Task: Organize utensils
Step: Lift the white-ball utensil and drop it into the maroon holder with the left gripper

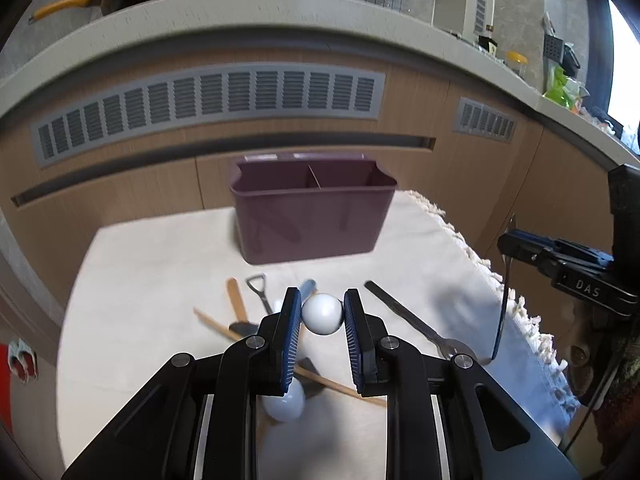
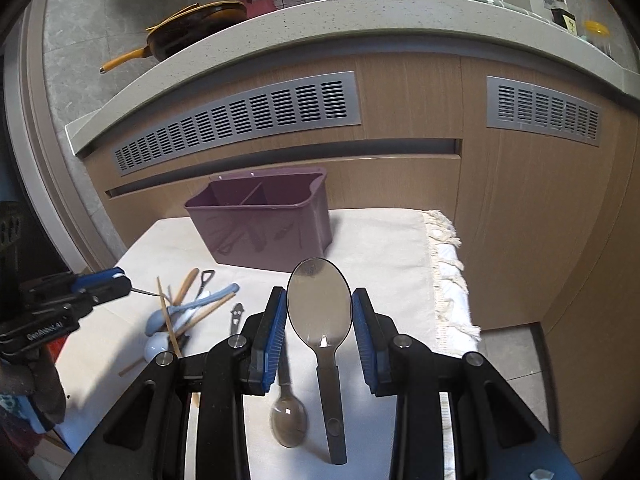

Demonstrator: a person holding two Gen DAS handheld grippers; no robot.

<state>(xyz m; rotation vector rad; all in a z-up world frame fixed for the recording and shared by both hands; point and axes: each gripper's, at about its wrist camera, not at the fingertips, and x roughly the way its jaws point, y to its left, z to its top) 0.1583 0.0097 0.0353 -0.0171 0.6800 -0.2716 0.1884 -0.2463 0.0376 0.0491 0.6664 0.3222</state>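
A purple two-compartment utensil holder [image 1: 310,216] stands at the back of the cloth-covered table; it also shows in the right wrist view [image 2: 264,224]. My left gripper [image 1: 322,314] is shut on a white spoon [image 1: 323,314], held above a pile of utensils. My right gripper [image 2: 320,308] is shut on a large dark spoon [image 2: 320,300] by its bowl, handle hanging toward me. The right gripper shows at the right edge of the left wrist view [image 1: 560,258], the left gripper at the left edge of the right wrist view [image 2: 76,288].
On the cloth lie wooden chopsticks [image 1: 344,386], a wooden-handled utensil [image 1: 237,300], a metal spoon [image 1: 420,328], a light-blue spoon [image 2: 196,304] and a small metal spoon [image 2: 289,416]. The cloth's fringed edge [image 2: 448,272] is on the right. Cabinets stand behind.
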